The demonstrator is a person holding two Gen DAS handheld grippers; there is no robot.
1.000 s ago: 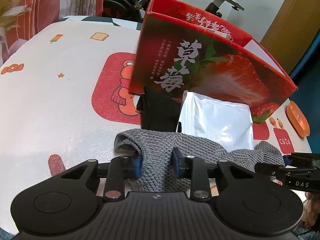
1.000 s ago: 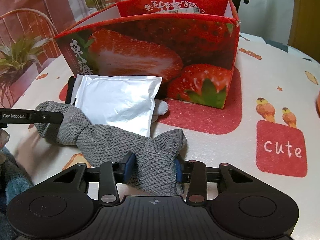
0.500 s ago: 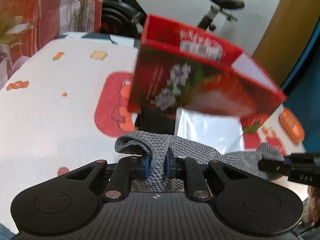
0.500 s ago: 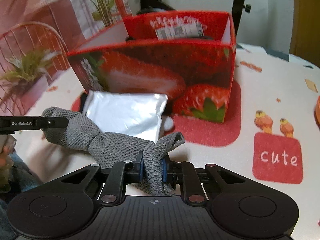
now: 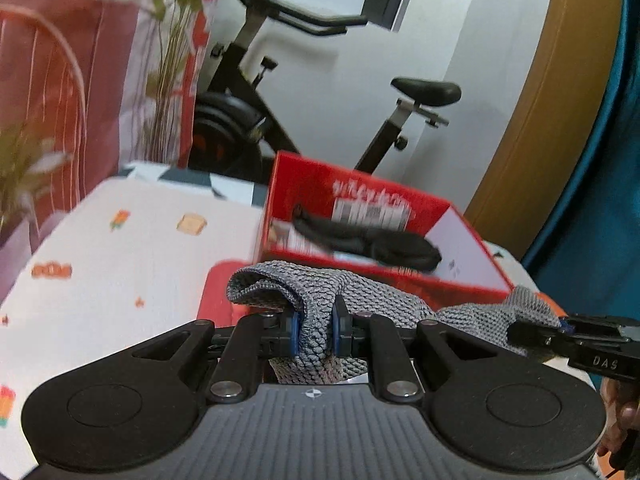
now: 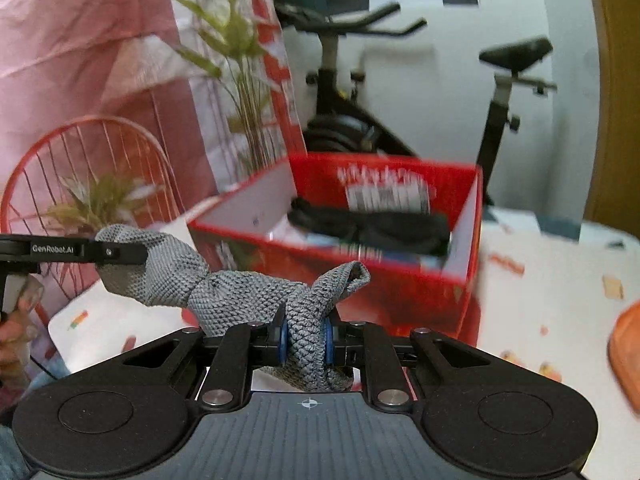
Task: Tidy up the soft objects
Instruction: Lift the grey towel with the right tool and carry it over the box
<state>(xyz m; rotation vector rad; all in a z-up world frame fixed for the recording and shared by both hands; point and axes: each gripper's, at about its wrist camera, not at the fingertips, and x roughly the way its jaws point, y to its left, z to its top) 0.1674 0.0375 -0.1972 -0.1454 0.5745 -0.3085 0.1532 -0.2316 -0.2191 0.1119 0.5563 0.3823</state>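
Closest in, the left gripper (image 5: pixel 314 334) has its two blue-padded fingers pinched tight on one end of a grey knitted cloth (image 5: pixel 320 300), the fabric bunched into a thick fold between them. The right gripper (image 6: pixel 305 334) is clamped the same way on the other end of the cloth (image 6: pixel 240 292), so the piece hangs stretched between the two, held up in the air above the tabletop. From the left wrist view the right gripper's black fingertip (image 5: pixel 536 334) shows at the far right edge, biting the cloth's corner.

Just past the cloth stands the red strawberry box (image 5: pixel 400 208), open at the top, its near rim level with or slightly below the cloth's sagging middle. Inside it lie dark black items (image 6: pixel 376 228) along the back wall; some white floor of the box shows bare toward the near right corner.

The table (image 5: pixel 120 264), covered in a white cloth with cartoon prints, spreads open to the left of the box. An orange object (image 6: pixel 626 344) sits at the table's right edge.

Beyond the table stands an exercise bike (image 6: pixel 500 92) against the white wall, with a red wire chair (image 6: pixel 92 172) and plants off to the left.
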